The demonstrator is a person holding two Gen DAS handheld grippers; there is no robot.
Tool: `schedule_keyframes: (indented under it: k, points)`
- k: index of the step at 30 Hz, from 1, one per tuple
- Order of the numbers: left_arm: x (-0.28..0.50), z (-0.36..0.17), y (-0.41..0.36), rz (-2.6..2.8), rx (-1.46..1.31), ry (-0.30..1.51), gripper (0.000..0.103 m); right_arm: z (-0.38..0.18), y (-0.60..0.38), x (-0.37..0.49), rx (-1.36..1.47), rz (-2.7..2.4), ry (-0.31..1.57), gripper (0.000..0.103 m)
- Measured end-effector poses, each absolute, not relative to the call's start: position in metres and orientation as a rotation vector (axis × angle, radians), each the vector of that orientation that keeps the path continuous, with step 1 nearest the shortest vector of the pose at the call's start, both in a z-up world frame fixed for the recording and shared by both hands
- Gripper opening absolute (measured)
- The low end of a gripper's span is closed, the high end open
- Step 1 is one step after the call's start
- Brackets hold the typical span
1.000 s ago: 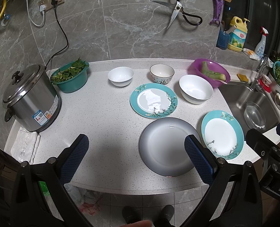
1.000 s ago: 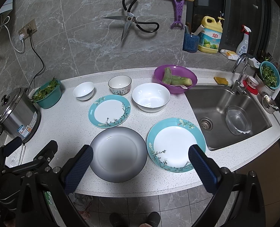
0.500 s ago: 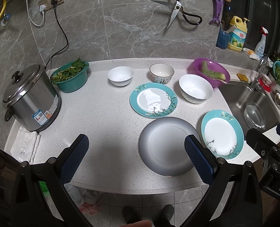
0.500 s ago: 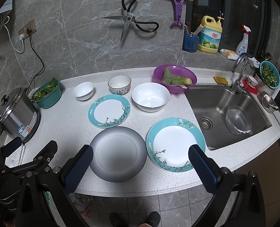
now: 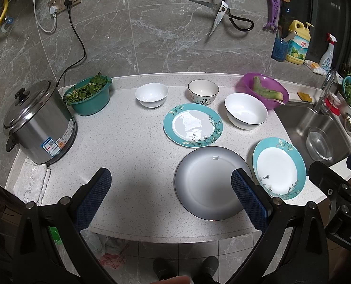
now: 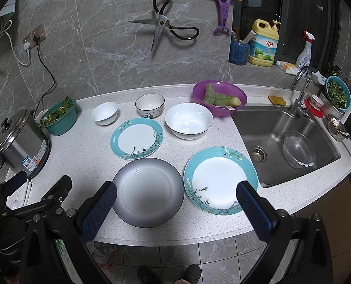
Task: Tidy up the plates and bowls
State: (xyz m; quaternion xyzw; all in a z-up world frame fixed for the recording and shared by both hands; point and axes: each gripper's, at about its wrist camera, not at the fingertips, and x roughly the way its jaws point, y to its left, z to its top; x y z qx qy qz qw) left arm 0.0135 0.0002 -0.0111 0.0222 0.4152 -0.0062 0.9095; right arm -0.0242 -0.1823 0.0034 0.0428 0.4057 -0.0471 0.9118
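On the white counter lie a grey plate (image 5: pixel 208 182) (image 6: pixel 148 191), a teal floral plate (image 5: pixel 278 168) (image 6: pixel 219 179) to its right and a second teal floral plate (image 5: pixel 193 125) (image 6: pixel 137 138) behind it. Further back stand a small white bowl (image 5: pixel 151 94) (image 6: pixel 104 113), a patterned bowl (image 5: pixel 203 91) (image 6: pixel 149 105) and a large white bowl (image 5: pixel 245 113) (image 6: pixel 189 120). My left gripper (image 5: pixel 170 194) is open and empty above the counter's front edge. My right gripper (image 6: pixel 175 206) is open and empty over the front edge, near the grey and teal plates.
A steel rice cooker (image 5: pixel 36 125) and a green basket of greens (image 5: pixel 88 95) stand at the left. A purple bowl with vegetables (image 5: pixel 263 90) sits by the sink (image 6: pixel 284 139), which holds a glass bowl (image 6: pixel 298 150). Scissors (image 6: pixel 163 27) hang on the wall.
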Motion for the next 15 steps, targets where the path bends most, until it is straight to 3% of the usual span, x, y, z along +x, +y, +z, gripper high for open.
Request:
schedule_keyframes:
  k: [15]
  points:
    - [0.016, -0.028, -0.001, -0.044, 0.017, 0.880, 0.103, 0.001, -0.185, -0.021, 0.093, -0.080, 0.851, 0.103]
